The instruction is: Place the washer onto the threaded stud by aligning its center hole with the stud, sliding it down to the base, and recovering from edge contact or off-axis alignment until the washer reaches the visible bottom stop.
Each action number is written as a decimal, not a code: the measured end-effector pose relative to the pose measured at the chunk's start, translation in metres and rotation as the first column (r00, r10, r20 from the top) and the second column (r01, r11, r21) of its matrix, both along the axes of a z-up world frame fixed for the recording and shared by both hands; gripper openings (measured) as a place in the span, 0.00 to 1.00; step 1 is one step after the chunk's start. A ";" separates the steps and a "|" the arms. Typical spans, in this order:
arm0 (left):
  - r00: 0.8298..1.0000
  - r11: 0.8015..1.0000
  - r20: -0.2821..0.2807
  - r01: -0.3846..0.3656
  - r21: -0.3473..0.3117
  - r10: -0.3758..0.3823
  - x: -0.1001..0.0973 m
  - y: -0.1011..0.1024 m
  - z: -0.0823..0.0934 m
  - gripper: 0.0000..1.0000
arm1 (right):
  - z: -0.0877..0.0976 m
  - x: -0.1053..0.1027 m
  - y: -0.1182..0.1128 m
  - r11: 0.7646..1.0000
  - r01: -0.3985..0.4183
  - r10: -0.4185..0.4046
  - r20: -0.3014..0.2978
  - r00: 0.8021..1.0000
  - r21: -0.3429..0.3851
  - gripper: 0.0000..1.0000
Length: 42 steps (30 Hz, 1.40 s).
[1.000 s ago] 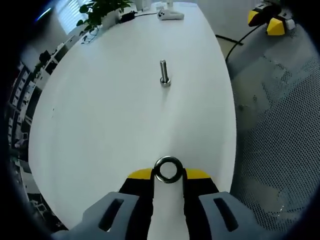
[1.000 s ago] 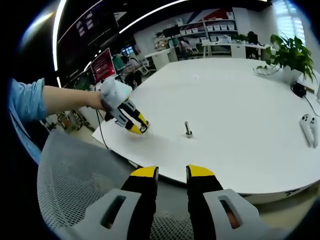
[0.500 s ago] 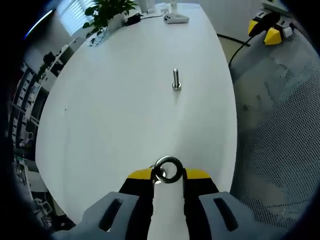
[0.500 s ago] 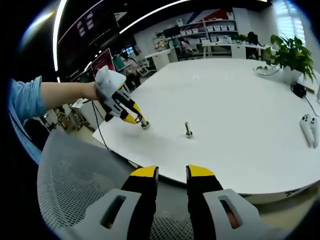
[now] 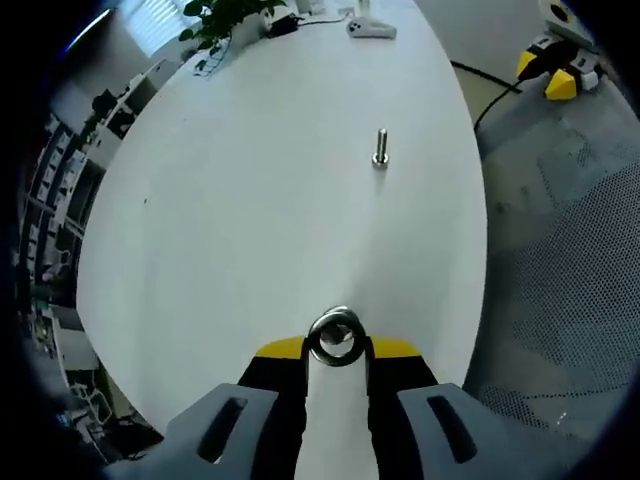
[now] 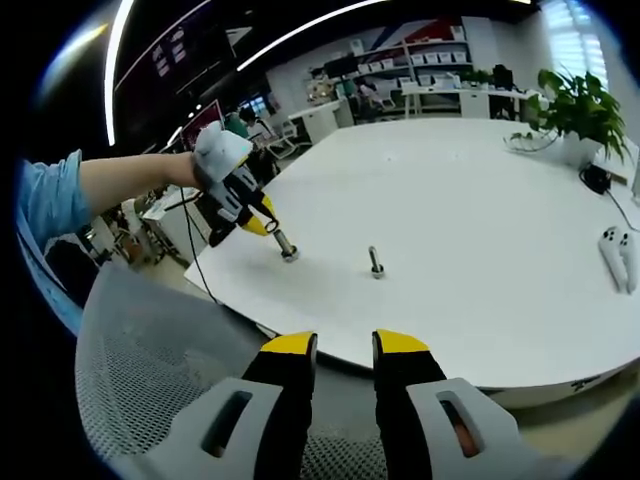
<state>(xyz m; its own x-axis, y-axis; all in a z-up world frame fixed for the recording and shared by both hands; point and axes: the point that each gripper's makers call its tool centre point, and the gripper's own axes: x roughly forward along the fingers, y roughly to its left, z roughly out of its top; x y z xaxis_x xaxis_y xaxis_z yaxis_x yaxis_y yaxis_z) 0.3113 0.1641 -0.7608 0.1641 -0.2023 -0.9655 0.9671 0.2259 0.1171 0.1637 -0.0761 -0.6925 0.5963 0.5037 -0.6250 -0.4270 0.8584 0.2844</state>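
A steel washer (image 5: 335, 338) stands on edge between the yellow tips of my left gripper (image 5: 336, 348), which is shut on it. The threaded stud (image 5: 380, 147) stands upright on the white table (image 5: 250, 200), well ahead of the washer and a little to the right. In the right gripper view the left gripper (image 6: 262, 225) hangs above the table with the washer (image 6: 288, 252) at its tip, left of the stud (image 6: 376, 263). My right gripper (image 6: 344, 345) sits low over a mesh chair, off the table, its jaws slightly apart with nothing between them.
A grey mesh chair (image 6: 150, 380) stands at the table's near edge. A potted plant (image 6: 575, 105) and a white controller (image 6: 617, 250) sit at the far right of the table. A person's sleeve (image 6: 50, 205) and forearm reach in from the left.
The left gripper has risen with the washer and moved a little toward the stud. In its view the stud has shifted up and right. The right gripper has stayed still.
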 end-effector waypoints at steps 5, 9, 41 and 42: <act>1.000 1.000 -0.003 0.005 0.029 -0.005 0.003 0.002 -0.010 0.20 | 0.000 0.000 0.000 1.000 0.004 -0.004 0.001 1.000 0.001 0.25; 1.000 0.999 -0.005 0.004 0.033 -0.004 0.007 0.002 -0.016 0.20 | 0.000 0.000 0.000 1.000 0.004 -0.004 0.000 1.000 0.002 0.25; 0.998 0.996 -0.010 -0.061 0.070 0.062 -0.002 0.021 -0.039 0.27 | -0.002 0.000 0.000 1.000 0.003 -0.003 -0.013 1.000 -0.004 0.25; 0.997 0.996 -0.006 -0.071 0.056 0.072 -0.005 0.021 -0.034 0.27 | -0.002 0.000 0.000 1.000 0.002 -0.002 -0.014 1.000 -0.004 0.25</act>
<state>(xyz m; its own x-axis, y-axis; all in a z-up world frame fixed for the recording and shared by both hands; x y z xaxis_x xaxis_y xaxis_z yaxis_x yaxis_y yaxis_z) 0.3065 0.1853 -0.7951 0.1685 -0.1359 -0.9763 0.9497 0.2877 0.1239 0.1636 -0.0762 -0.6943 0.5886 0.5004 -0.6350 -0.4217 0.8601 0.2870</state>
